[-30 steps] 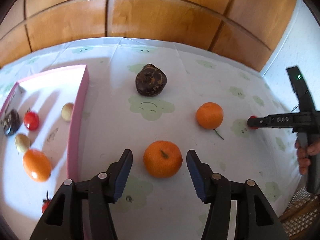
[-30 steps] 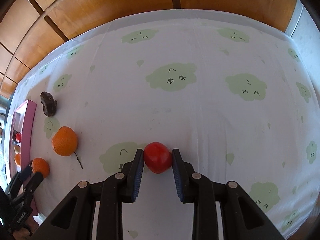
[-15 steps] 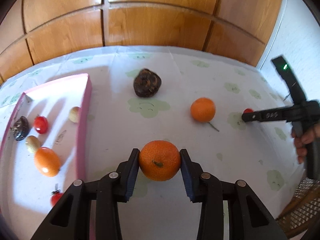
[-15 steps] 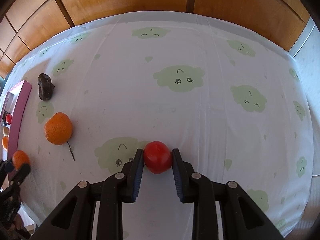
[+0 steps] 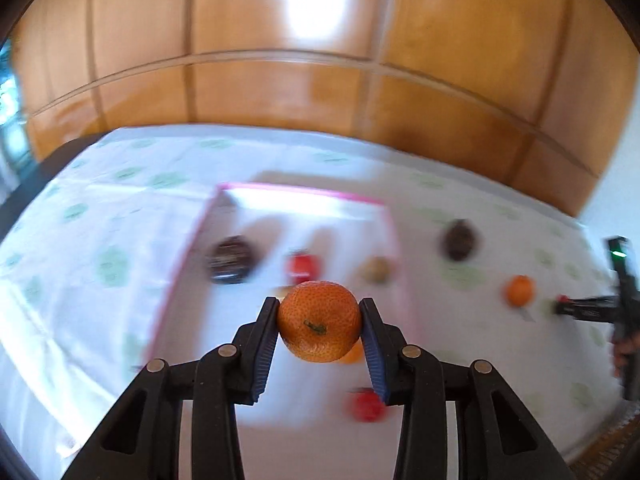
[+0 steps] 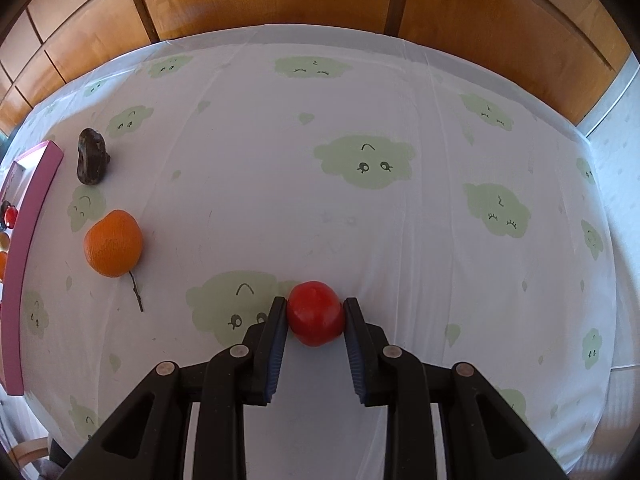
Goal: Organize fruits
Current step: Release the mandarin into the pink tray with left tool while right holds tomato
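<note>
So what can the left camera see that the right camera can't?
Only the left wrist view shows the left gripper holding a big orange, plus the inside of the pink tray. Only the right wrist view shows the red fruit up close between the right gripper's fingers. Both show the smaller orange and the dark fruit on the tablecloth.

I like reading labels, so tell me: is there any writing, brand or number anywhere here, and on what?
Black right gripper, seen from the left wrist camera: pale lettering on its arm, too blurred to read.
White tablecloth with green clouds: drawn faces only, no words.
Nothing else carries text.
</note>
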The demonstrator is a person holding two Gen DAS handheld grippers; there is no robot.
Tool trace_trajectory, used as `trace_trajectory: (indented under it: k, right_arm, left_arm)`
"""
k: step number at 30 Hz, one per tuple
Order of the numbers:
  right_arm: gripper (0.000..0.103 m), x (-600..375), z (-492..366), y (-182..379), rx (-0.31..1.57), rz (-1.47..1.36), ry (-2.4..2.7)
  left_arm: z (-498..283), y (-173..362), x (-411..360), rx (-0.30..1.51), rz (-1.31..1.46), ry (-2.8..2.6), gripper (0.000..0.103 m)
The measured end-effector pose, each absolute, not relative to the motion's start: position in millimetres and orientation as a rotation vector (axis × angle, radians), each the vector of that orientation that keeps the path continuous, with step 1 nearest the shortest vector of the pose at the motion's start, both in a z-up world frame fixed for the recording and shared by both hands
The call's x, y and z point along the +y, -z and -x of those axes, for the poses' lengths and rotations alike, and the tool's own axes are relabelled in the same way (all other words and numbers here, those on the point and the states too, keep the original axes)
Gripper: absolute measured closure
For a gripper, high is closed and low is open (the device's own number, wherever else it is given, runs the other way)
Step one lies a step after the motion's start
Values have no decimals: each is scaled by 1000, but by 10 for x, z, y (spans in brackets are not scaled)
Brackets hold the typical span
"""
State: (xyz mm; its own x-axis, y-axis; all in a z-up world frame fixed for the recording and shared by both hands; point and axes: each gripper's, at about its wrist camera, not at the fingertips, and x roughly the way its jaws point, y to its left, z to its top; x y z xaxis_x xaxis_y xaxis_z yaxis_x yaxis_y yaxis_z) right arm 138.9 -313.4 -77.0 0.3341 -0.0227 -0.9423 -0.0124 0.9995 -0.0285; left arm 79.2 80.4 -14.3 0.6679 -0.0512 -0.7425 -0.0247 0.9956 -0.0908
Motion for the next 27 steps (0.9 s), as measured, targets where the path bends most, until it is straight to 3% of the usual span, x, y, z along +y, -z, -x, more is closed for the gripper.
trace_trajectory:
  k: [10,14,18,27]
  right_arm:
    - [76,-3056,-1353,776,1217,60,10]
    - [76,-3056,-1343,760,1216,61,9]
    - [76,-3062,-1345,756,1216,64,10]
    - [76,-3065,-1348,754,1213,71,11]
  left_arm:
    - [-913,551,1350,916,96,-170,61]
    - [-885,501,1285,891,88,-182,59]
    - [-801,329,1215,836,102,-192,48]
    - [-420,78,872,773,121,-90,46]
